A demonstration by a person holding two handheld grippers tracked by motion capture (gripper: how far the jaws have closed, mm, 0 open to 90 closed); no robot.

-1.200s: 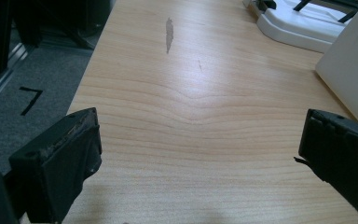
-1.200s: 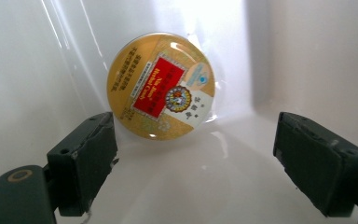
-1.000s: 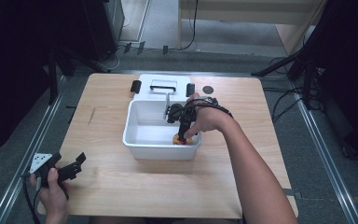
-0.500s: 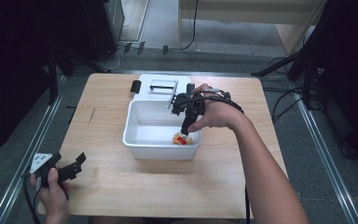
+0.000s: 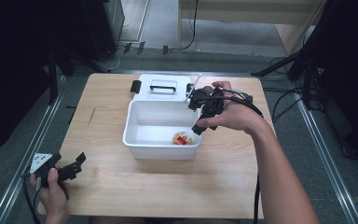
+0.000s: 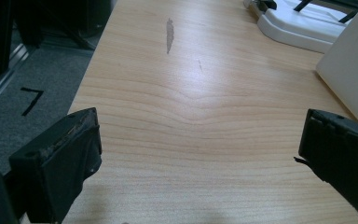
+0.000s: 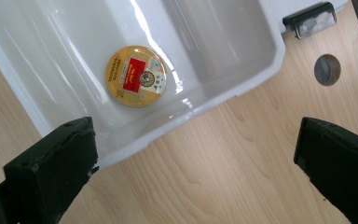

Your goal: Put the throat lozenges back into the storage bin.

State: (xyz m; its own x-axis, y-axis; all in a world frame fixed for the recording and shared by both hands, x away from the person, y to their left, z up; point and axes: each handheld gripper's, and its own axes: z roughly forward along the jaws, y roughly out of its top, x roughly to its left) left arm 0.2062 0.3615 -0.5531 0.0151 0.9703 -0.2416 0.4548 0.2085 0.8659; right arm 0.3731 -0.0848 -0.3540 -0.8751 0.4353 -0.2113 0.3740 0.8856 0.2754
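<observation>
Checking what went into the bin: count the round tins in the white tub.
1. A single round yellow tin with a red label lies flat on the floor of the white tub, near its front right corner. The tub's front wall may hide others.

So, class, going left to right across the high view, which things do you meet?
left gripper → white bin → round yellow tin → right gripper

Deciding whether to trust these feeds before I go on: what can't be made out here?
- Print on the round tin: too small, right gripper view.
- White bin near inner wall: hidden by its rim, high view.
- Lid: cut off by top edge, left gripper view.
- Right gripper jaws: partly covered by the hand, high view.
</observation>
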